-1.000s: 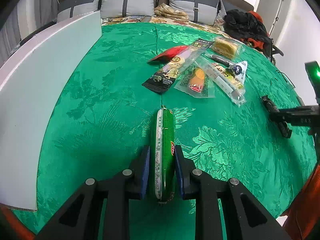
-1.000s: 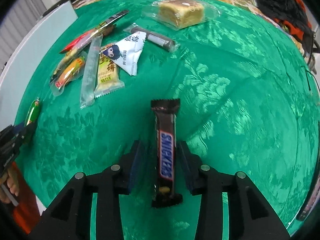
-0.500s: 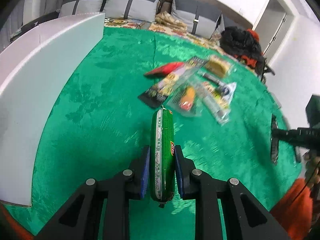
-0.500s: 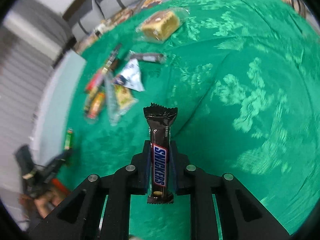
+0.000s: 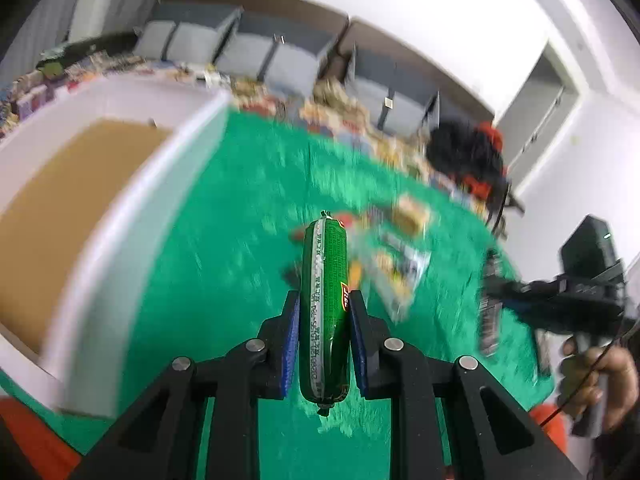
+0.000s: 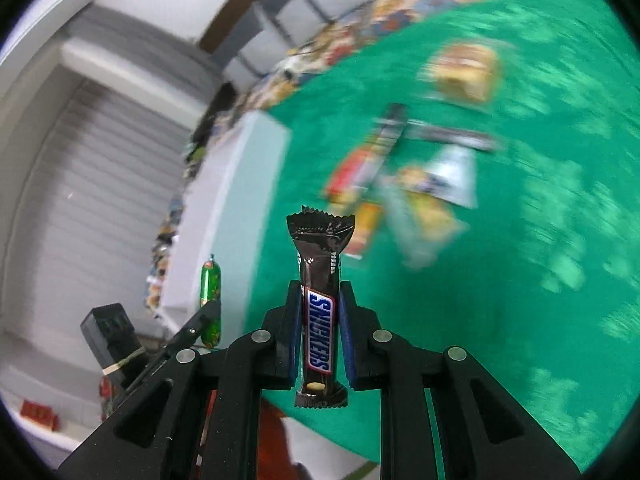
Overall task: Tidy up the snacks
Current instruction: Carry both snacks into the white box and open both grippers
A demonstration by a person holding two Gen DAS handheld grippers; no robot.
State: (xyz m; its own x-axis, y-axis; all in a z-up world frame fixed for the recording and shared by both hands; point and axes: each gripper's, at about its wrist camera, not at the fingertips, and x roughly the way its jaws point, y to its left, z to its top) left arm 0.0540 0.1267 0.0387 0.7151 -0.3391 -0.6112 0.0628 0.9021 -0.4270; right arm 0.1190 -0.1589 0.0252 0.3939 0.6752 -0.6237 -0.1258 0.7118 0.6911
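Right wrist view shows your right gripper [image 6: 320,334] clamped flat on a dark brown chocolate bar [image 6: 320,300], its blue "SNICKERS" lettering running lengthwise between the jaws and its crimped, zigzag-cut end sticking out well past their tips, clear of the green patterned cloth [image 6: 520,320] below. Ahead of those jaws and to the right, a blurred heap of wrapped snacks [image 6: 404,184] lies on the cloth; none of its print can be read. Your left gripper [image 5: 324,326] grips a glossy green sausage-shaped pack [image 5: 325,304], rounded and pinched shut at both ends, with a white printed strip along its seam and a small red and yellow label by the right jaw; the digits are too small for you to read surely. Left of those jaws stands a white-walled box [image 5: 132,216] with a bare brown cardboard-coloured floor. To their right you see your other hand [image 5: 600,380] on its black handle.
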